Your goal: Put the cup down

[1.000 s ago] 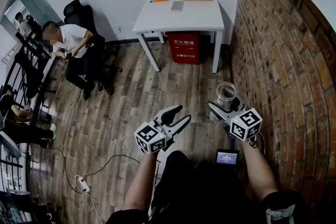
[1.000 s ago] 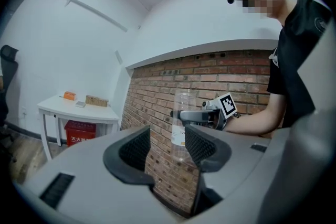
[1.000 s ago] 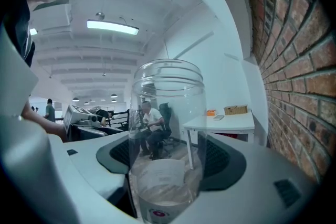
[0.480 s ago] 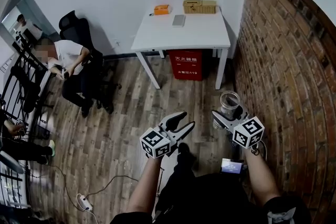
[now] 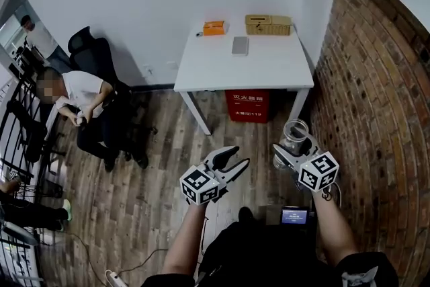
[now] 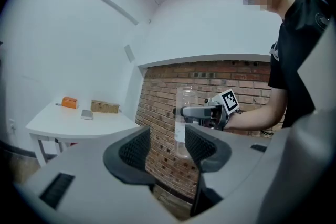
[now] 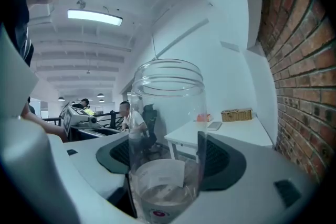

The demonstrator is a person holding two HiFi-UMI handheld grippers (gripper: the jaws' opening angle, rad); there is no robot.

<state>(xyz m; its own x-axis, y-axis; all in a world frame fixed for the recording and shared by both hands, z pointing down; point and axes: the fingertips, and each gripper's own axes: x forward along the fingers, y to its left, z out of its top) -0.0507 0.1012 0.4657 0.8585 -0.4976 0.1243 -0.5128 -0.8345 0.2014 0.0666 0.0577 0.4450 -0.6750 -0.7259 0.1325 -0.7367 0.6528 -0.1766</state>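
A tall clear plastic cup (image 5: 293,133) stands upright between the jaws of my right gripper (image 5: 291,145), which is shut on its lower part. In the right gripper view the cup (image 7: 166,134) fills the middle, with a white label near its base, and the dark pads (image 7: 223,157) press on both sides of it. My left gripper (image 5: 232,158) hangs to the left of it, open and empty. The left gripper view looks between its open jaws at the cup (image 6: 185,113) and the right gripper (image 6: 202,112) in front of the brick wall. Ahead stands a white table (image 5: 248,67).
On the table lie a wicker box (image 5: 268,24), an orange thing (image 5: 214,28) and a flat grey thing (image 5: 240,45). A red box (image 5: 250,106) sits under it. A brick wall (image 5: 383,91) runs along the right. A person (image 5: 77,97) sits on a chair at the left.
The view has moved forward over the wooden floor, so the white table is nearer. Both grippers keep their places in the view, and the cup stays in the right one.
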